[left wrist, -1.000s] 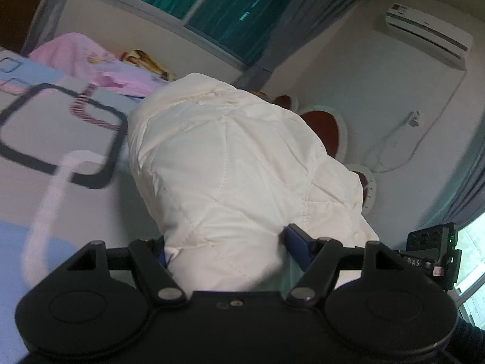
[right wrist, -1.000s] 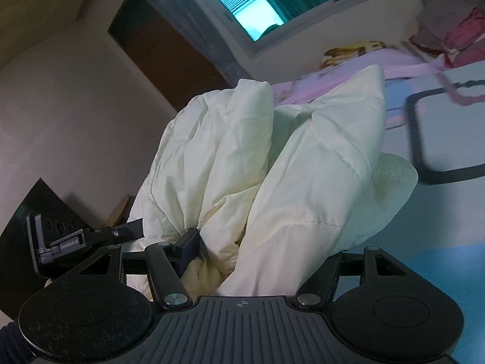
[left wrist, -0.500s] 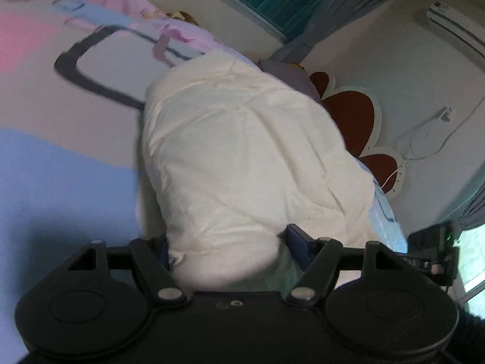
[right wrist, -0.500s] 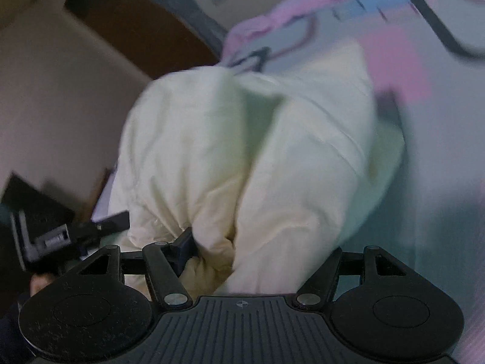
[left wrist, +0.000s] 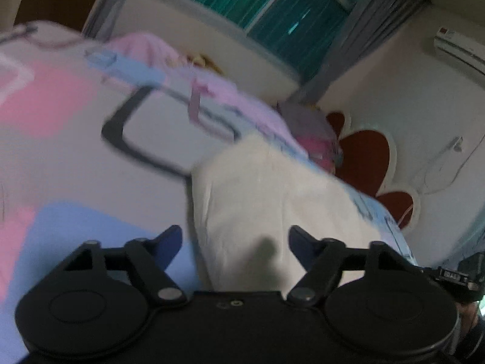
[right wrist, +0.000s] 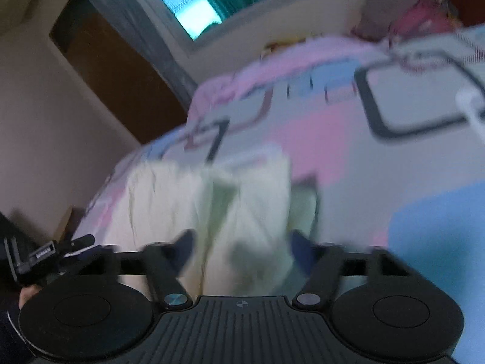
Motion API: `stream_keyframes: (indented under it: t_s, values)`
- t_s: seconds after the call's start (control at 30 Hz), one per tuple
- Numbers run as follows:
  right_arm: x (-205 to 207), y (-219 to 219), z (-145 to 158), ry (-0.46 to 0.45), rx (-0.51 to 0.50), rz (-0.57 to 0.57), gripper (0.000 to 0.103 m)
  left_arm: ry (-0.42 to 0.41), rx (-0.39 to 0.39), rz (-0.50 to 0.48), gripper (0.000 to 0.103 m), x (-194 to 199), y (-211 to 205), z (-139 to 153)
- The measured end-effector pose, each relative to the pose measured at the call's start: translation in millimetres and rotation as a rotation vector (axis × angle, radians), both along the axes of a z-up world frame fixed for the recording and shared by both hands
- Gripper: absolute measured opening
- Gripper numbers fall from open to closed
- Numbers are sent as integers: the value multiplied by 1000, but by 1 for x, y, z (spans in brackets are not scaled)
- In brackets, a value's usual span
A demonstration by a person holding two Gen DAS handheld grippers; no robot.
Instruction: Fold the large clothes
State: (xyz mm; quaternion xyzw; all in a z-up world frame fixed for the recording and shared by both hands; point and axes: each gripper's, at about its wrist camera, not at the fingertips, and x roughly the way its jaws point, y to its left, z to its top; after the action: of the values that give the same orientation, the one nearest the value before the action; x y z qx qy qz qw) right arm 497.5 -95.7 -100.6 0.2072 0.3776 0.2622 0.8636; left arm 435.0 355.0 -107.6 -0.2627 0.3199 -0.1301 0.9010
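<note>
A cream quilted padded garment lies bunched on the patterned bed sheet, just ahead of both grippers; it also shows in the right wrist view. My left gripper has its blue-tipped fingers spread wide, with the garment's near edge lying between them, not pinched. My right gripper is also spread open over the garment's near folds. Both views are motion-blurred. The right gripper shows at the left view's right edge.
The bed sheet has pink, blue and black-outlined squares. Pink bedding and pillows lie at the far side under the window. A red flower headboard stands at right. A brown door is at left.
The garment has dropped from a raised, held bundle onto the bed. Both grippers have opened and let go of it, and both cameras have tilted and pulled back.
</note>
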Motion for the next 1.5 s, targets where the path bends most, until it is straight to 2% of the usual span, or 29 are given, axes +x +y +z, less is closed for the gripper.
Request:
stream_keyframes:
  t_s: [0.13,0.2,0.3,0.33,0.4,0.5,0.57,0.63,0.77,0.83,0.93,1.07,1.17,1.23,1.33,1.4,1.5]
  values:
    - [24,35,23,-37,-11,64,59,-39,0,-55,68,38,-23,19]
    - [31,63,25,-50,-83,118,59,-55,28,-129,64,57,-48,28]
    - [40,93,5,-31,-239,126,59,-34,112,-219,61,79,-89,25]
    - [40,98,-3,-2,-289,118,53,-18,141,-240,61,86,-100,22]
    - [37,94,-26,50,-326,104,45,26,167,-267,61,93,-114,11]
    - [32,83,-51,98,-306,74,44,75,177,-293,61,104,-124,-5]
    - [31,74,-66,132,-250,46,44,92,215,-315,61,108,-131,-12]
    - [32,67,-71,159,-208,24,44,101,265,-331,61,111,-135,-17]
    - [32,70,-60,152,-244,22,45,104,320,-338,61,110,-140,-17]
    - [22,66,-37,104,-262,-6,45,73,337,-322,61,94,-136,-4]
    - [-9,52,-2,20,-224,21,45,-30,287,-323,61,53,-122,21]
    - [-61,33,17,-29,-194,100,45,-105,263,-345,61,-3,-115,43]
    - [-93,30,10,-13,-188,148,45,-126,274,-366,61,-42,-120,44]
    - [-109,34,1,9,-198,164,45,-116,316,-362,60,-61,-125,35]
    - [-122,40,-18,42,-202,155,44,-83,383,-346,55,-77,-128,16]
    - [-128,42,-27,57,-206,147,40,-77,428,-331,55,-87,-129,6]
    - [-130,42,-41,81,-201,126,40,-70,445,-302,57,-95,-126,-2]
